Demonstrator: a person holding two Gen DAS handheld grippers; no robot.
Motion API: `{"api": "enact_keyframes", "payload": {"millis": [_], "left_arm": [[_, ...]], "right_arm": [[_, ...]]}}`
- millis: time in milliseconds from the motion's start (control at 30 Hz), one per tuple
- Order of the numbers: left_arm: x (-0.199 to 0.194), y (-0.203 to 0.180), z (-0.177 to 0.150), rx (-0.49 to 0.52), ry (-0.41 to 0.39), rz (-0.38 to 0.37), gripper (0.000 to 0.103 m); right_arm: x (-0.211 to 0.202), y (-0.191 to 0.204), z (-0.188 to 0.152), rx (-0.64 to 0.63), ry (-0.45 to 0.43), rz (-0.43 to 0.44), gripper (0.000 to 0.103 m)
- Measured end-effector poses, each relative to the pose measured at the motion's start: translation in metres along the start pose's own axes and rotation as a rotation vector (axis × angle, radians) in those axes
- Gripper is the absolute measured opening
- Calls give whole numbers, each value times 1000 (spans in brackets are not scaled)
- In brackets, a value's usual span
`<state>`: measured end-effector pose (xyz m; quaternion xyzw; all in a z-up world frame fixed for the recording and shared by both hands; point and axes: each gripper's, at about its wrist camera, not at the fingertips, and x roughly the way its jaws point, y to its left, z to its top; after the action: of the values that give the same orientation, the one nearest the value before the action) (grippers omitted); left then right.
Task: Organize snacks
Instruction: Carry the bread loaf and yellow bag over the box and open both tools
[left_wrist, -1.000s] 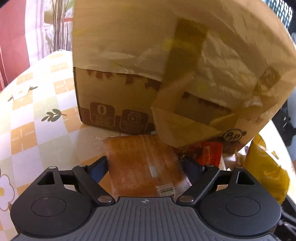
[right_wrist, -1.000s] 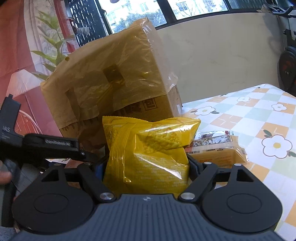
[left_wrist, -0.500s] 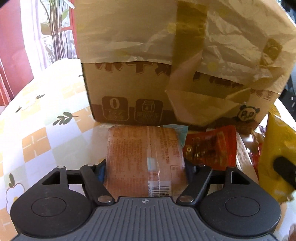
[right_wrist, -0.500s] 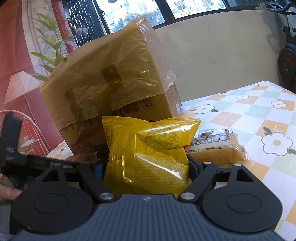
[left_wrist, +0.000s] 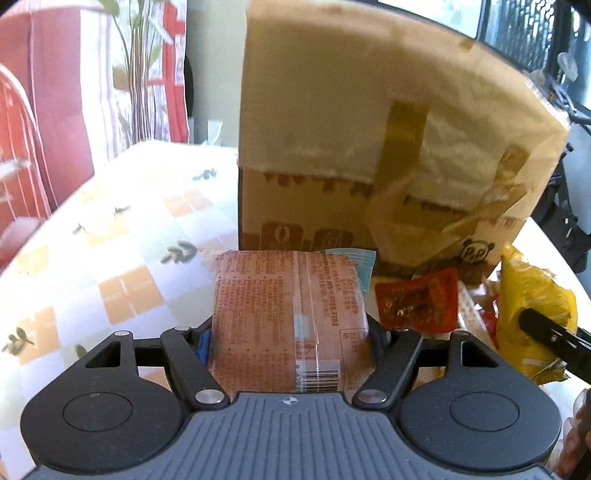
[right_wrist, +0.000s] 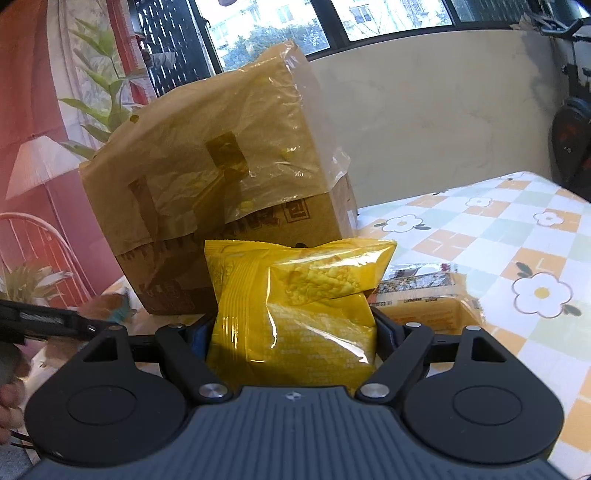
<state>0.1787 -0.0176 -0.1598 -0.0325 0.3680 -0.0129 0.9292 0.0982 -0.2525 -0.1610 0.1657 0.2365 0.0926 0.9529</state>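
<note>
orange-brown snack pack | barcode side up | yellow snack bag | upright, crinkled

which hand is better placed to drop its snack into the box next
Hard to call: both grippers are loaded. Left gripper holds the orange packet squarely facing the cardboard box; right gripper holds the yellow bag off a corner.

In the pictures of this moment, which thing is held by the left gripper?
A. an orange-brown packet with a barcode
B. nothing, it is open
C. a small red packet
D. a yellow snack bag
A: in the left wrist view the left gripper is shut on the orange-brown packet, while the small red packet lies apart on the table and the yellow snack bag is in the right gripper.
</note>
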Motion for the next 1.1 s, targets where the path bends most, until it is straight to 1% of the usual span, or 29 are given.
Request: {"api": "enact_keyframes", "payload": {"millis": [100,233,367,467,533,667,767,800,867,933,1067,1100], "left_arm": [[-16,-4,4,62,-55,2,75],[-38,0,13,73,-125,-36,75],[-58,6,32,65,-200,-67,75],[-74,8,54,71,-255,-98,75],[-77,6,72,68,-278,-131,75],[-84,-5,112,83,-358,-148,75],[-77,-15,141,81,-393,-163,75],[-74,-18,151,82,-398,-162,75],[-65,-25,171,97,-410,-145,76],[-51,-30,188,81,-415,-124,76],[-23,-37,210,81,-394,-107,76],[-16,-39,212,81,-377,-107,76]], "right_arm": [[-10,-1,6,29,-3,0,81],[-28,5,25,30,-41,17,80],[-47,17,59,14,-105,33,80],[-55,29,92,-24,-165,56,80],[-54,39,116,-53,-191,78,80],[-28,62,164,-136,-217,97,80],[4,80,189,-231,-234,76,80],[15,83,195,-243,-235,70,80],[37,89,204,-242,-233,55,80],[58,96,208,-261,-231,20,80],[96,110,207,-314,-191,-49,80],[103,112,206,-320,-180,-60,81]]}}
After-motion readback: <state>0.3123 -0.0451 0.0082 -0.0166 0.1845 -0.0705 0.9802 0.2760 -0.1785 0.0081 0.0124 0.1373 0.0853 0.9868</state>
